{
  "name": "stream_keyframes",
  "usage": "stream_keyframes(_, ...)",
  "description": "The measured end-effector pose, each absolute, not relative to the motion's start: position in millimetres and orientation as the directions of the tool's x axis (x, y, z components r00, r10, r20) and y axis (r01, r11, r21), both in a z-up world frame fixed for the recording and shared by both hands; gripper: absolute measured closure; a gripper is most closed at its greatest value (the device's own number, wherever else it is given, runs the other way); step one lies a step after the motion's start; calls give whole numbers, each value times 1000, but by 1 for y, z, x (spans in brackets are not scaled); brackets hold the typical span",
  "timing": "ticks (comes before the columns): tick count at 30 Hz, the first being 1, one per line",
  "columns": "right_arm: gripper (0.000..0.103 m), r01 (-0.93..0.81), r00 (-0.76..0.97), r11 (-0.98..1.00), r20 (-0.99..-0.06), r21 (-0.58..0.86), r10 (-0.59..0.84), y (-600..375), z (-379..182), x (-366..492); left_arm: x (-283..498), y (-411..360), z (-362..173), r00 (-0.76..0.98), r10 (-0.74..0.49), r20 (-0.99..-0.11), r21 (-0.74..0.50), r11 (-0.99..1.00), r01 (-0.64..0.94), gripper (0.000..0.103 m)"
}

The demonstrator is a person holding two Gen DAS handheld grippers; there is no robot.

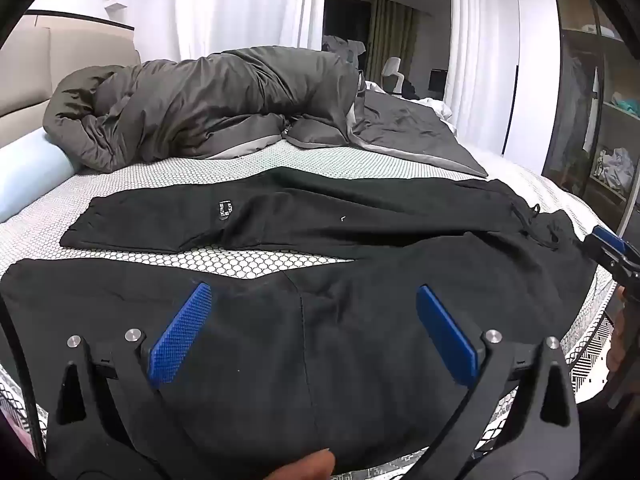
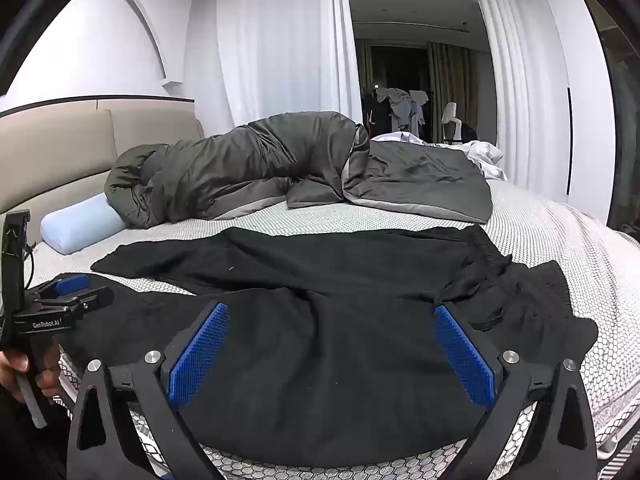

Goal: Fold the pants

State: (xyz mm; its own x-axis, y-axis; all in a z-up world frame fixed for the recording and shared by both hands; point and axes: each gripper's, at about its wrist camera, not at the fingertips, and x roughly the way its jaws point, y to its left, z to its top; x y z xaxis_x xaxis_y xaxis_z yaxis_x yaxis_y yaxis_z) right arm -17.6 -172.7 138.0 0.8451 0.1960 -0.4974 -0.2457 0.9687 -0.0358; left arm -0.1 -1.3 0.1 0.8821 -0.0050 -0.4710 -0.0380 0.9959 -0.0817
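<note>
Black pants (image 1: 320,236) lie spread flat on the bed, legs apart and pointing left, waistband with drawstring (image 1: 532,220) at the right. They also show in the right wrist view (image 2: 320,280). My left gripper (image 1: 312,300) is open and empty, with blue pads (image 1: 180,332) over the near leg. My right gripper (image 2: 332,320) is open and empty over the near leg close to the crotch. The right gripper also shows at the right edge of the left wrist view (image 1: 612,248). The left gripper shows at the left of the right wrist view (image 2: 68,292).
The mattress (image 1: 248,260) has a white honeycomb cover. A bunched grey duvet (image 1: 208,104) lies along the far side, with a pale blue bolster (image 2: 80,224) by the beige headboard (image 2: 52,152). White curtains hang behind and a wardrobe (image 1: 600,120) stands at the right.
</note>
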Motion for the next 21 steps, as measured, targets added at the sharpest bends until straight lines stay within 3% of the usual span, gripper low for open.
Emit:
stream_keyframes(7,0,-251,836,967,-515,-48,192,-172,137,-17,-2,6,2,885,-19,-466,-117,992,-40,1)
stream_keyframes(21,0,-250,836,967,-515,-52,189,-172,135,-16,0,3,-2,881,11,-473,-76,996,-53,1)
